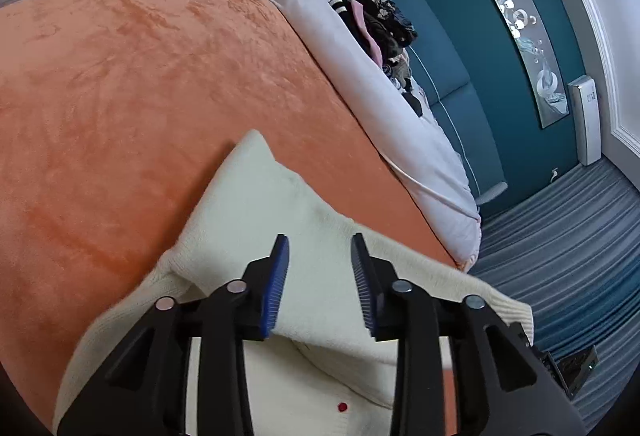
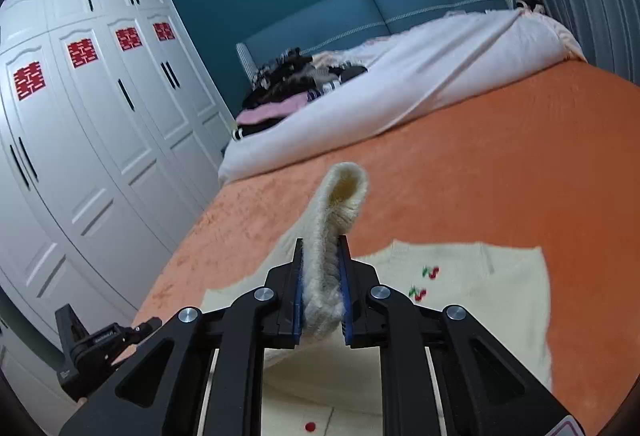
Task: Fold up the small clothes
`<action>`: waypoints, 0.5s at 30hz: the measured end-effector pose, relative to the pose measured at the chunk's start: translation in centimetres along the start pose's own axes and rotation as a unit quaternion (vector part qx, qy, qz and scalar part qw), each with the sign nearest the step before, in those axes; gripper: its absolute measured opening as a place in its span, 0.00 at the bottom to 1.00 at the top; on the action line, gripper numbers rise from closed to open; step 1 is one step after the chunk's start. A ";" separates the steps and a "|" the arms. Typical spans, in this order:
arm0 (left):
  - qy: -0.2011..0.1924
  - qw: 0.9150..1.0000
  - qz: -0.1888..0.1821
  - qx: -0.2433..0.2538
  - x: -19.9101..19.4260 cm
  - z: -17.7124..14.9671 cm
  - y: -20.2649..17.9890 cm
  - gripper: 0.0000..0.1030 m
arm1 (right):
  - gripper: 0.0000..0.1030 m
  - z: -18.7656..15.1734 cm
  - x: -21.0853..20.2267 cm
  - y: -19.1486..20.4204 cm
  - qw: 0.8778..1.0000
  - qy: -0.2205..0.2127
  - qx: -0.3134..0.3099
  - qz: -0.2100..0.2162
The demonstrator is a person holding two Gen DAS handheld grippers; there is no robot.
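Note:
A small cream knit sweater [image 1: 256,212] with red cherry embroidery [image 2: 425,282] lies on the orange bedspread [image 1: 120,96]. My left gripper [image 1: 320,248] is open just above the sweater, holding nothing. My right gripper [image 2: 322,248] is shut on the ribbed cuff of the sweater's sleeve [image 2: 340,204], which sticks up beyond the blue pads [image 2: 345,276]. The left gripper also shows at the lower left of the right wrist view [image 2: 92,348].
A folded white duvet [image 2: 400,76] and a pile of dark and pink clothes [image 2: 288,84] lie toward the blue headboard [image 2: 360,12]. White wardrobes [image 2: 80,136] stand left of the bed. Blue striped carpet [image 1: 560,256] lies past the bed's edge.

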State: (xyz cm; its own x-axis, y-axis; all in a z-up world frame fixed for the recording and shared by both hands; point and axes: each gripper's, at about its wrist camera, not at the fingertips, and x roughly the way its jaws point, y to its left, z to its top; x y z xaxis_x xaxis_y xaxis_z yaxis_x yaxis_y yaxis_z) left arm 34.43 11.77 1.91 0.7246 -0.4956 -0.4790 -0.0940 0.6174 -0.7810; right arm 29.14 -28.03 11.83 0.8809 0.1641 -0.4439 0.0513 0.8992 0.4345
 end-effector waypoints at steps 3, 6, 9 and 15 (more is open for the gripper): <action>0.034 0.999 0.013 -0.013 0.8 -2.5 1.0 0.50 | 0.13 -0.8 3.4 -4.1 0.998 0.047 0.026 -0.039; 0.077 0.995 0.043 -0.047 3.7 -4.4 3.0 0.49 | 0.13 -3.9 7.1 -7.9 0.987 0.125 0.066 -0.072; 0.070 0.993 0.065 -0.070 5.7 -3.6 4.0 0.25 | 0.13 -4.5 7.2 -6.7 0.989 0.123 0.034 -0.078; 0.006 0.998 0.064 -0.021 4.6 -1.2 2.1 0.11 | 0.13 -2.7 3.2 -5.0 0.998 0.045 0.015 -0.027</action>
State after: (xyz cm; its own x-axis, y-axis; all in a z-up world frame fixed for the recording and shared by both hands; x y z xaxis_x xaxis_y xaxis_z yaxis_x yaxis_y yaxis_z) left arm 36.79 10.03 -2.42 0.6964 -0.4222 -0.5804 -0.2141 0.6497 -0.7294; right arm 30.46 -30.91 6.12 0.8302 0.1527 -0.5361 0.1135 0.8953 0.4308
